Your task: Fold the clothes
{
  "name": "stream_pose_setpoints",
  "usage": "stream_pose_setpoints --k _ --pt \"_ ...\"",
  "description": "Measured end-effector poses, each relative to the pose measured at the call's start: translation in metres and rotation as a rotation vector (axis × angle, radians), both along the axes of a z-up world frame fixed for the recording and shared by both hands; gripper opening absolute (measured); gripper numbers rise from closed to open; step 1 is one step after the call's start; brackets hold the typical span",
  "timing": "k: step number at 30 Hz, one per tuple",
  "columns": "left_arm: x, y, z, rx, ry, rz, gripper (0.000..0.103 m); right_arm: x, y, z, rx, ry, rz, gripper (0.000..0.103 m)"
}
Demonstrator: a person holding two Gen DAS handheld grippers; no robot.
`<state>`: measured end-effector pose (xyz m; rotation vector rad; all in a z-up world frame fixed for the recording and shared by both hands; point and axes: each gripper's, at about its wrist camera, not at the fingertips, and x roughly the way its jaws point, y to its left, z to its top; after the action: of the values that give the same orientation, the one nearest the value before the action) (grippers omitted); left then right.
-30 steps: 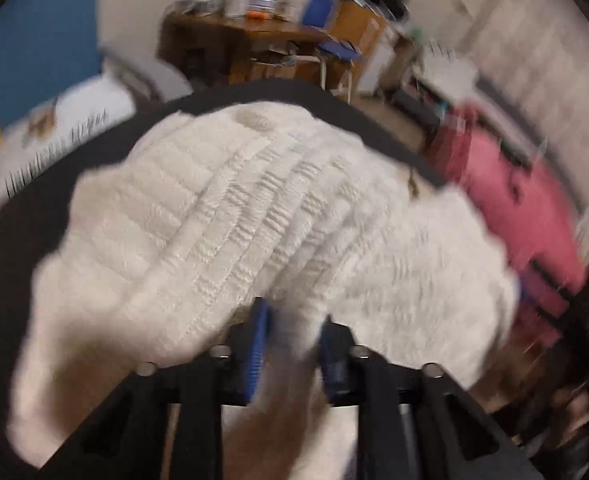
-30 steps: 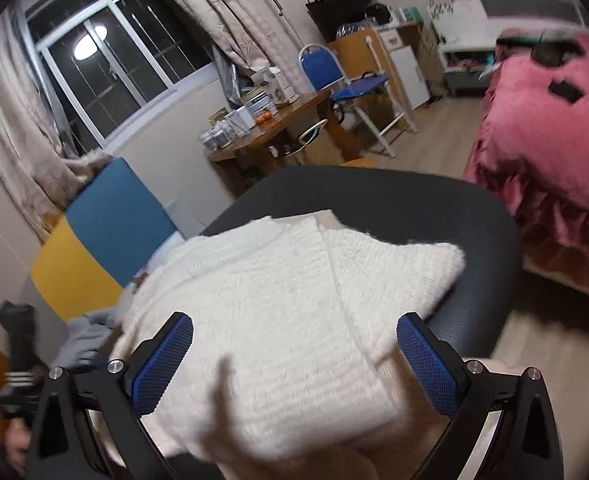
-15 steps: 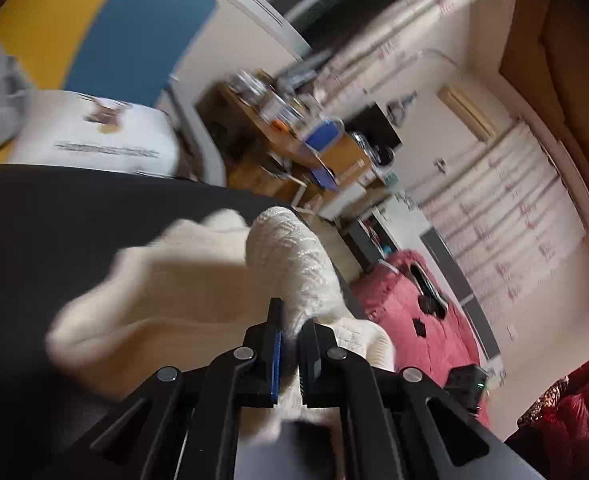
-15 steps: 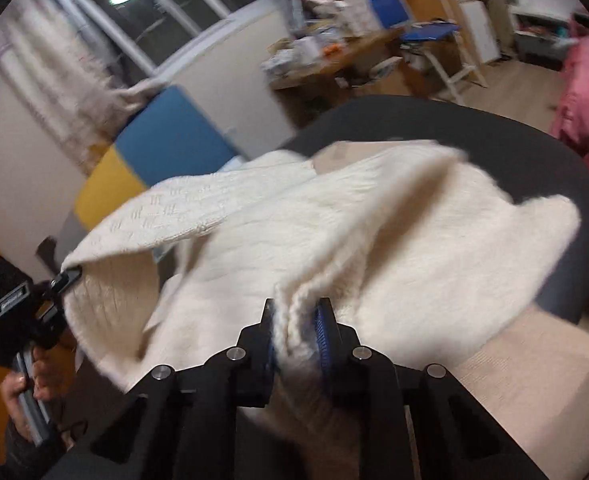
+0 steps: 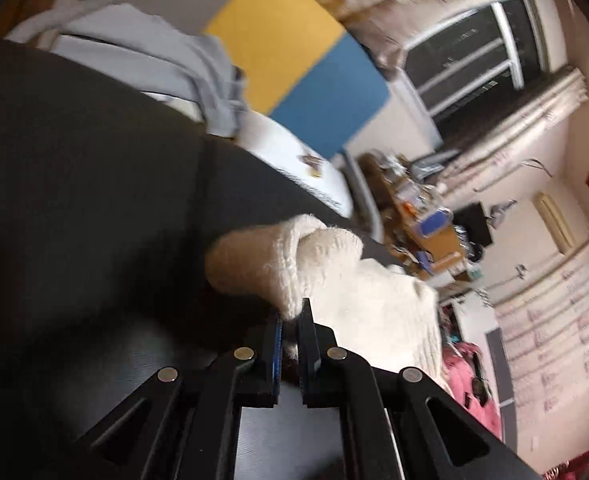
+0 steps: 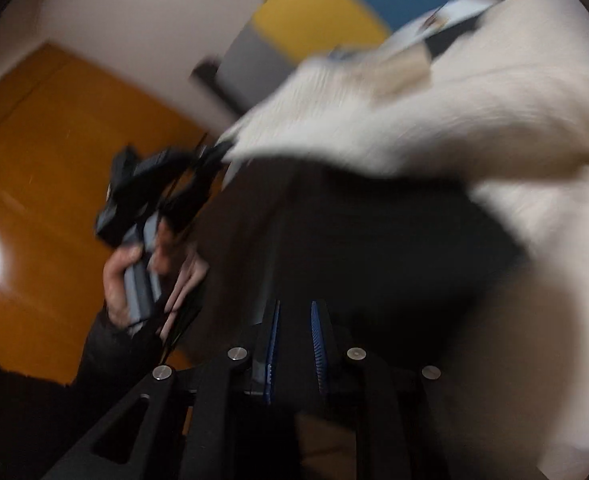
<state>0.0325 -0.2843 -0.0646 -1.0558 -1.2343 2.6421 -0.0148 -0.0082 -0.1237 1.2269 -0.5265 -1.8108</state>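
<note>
At lower centre of the left wrist view, the left gripper (image 5: 290, 316) has its jaws clamped on the sweater (image 5: 334, 280), which trails right over the dark tabletop (image 5: 74, 180). In the blurred right wrist view, the right gripper (image 6: 294, 320) has just been closing; jaws nearly together, whether they pinch cloth I cannot tell.
</note>
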Motion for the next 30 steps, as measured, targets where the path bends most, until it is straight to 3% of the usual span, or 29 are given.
stream_pose_setpoints --k 3,5,7,9,12,16,19,21,23,28,30 --pt "0.028 -0.037 -0.011 0.049 -0.016 0.091 0.014 0.016 -0.057 -0.008 0.045 -0.026 0.146 0.021" --pt "0.052 -0.06 -0.017 0.09 -0.01 0.164 0.015 0.023 -0.072 -0.004 0.073 -0.02 0.209 0.026" --pt "0.076 -0.083 -0.022 0.131 -0.004 0.236 0.019 0.027 -0.078 0.002 0.101 0.001 0.241 0.051" --pt "0.094 -0.09 -0.028 0.156 0.003 0.229 0.02 0.021 -0.066 0.007 0.113 0.012 0.212 0.059" --pt "0.108 -0.072 -0.043 0.149 -0.001 0.131 0.022 0.012 -0.038 0.013 0.158 0.024 0.115 0.063" --pt "0.083 -0.013 -0.074 0.173 -0.077 -0.06 0.023 -0.016 0.015 0.02 0.266 0.041 -0.049 0.065" --pt "0.06 0.016 -0.098 0.225 -0.146 -0.131 0.025 -0.018 0.044 0.015 0.377 0.049 -0.112 0.066" --pt "0.051 0.026 -0.106 0.213 -0.171 -0.123 0.027 -0.012 0.053 0.01 0.408 0.05 -0.12 0.066" --pt "0.043 0.022 -0.107 0.23 -0.139 -0.077 0.032 -0.004 0.053 0.006 0.427 0.077 -0.108 0.066" --pt "0.025 0.005 -0.113 0.292 -0.118 0.025 0.032 0.011 0.025 -0.008 0.558 0.241 -0.099 0.068" --pt "0.011 0.003 -0.11 0.239 -0.131 0.03 0.014 0.018 0.012 -0.015 0.628 0.321 -0.093 0.07"
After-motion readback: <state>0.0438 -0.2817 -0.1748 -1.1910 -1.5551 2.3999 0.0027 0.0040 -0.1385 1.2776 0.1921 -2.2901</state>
